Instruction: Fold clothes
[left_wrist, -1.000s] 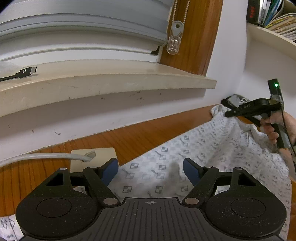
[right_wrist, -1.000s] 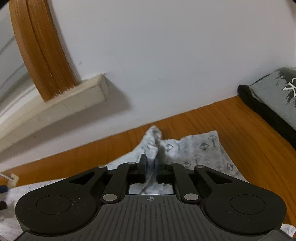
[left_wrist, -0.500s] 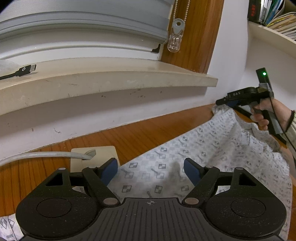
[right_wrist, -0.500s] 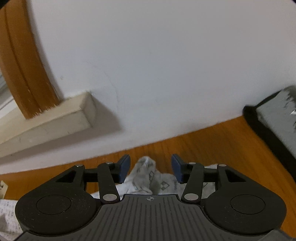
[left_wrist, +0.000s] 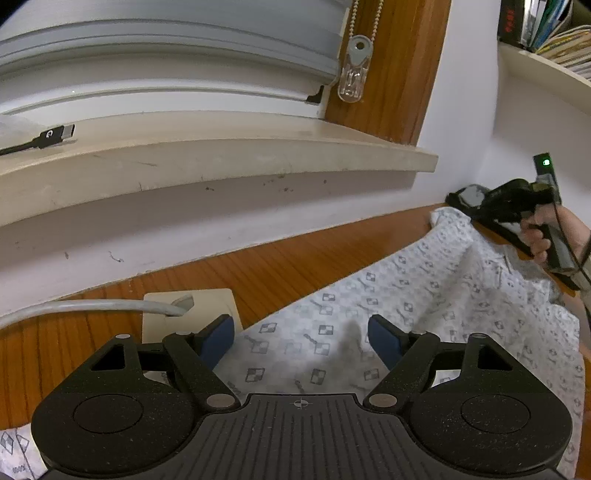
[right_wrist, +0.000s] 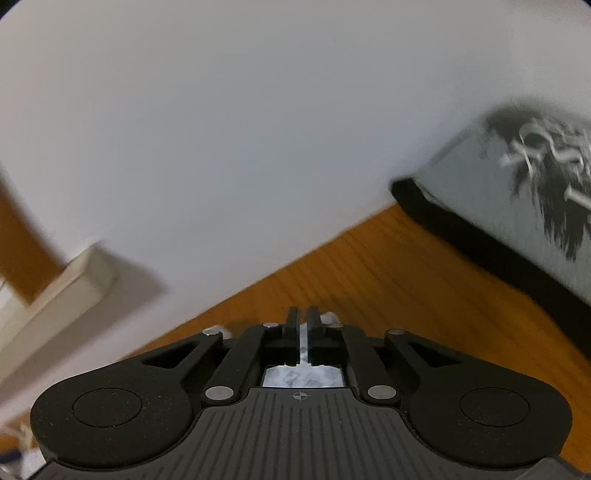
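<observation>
Pinching the patterned white garment (left_wrist: 424, 295) in our right gripper (right_wrist: 302, 321), we hold our left gripper (left_wrist: 301, 338) wide open, empty, above it.

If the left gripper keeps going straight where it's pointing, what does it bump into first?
Probably the white patterned cloth lying on the wooden table: the open left hand-held gripper points low over it. Beyond lies the white wall, though depth is unclear.

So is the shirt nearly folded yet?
Not nearly. Done: a folded grey garment sits by the wall. In hand: the right gripper is shut on a corner of the patterned cloth. Left: the cloth lies spread and rumpled, and the left gripper is open above it.
</observation>
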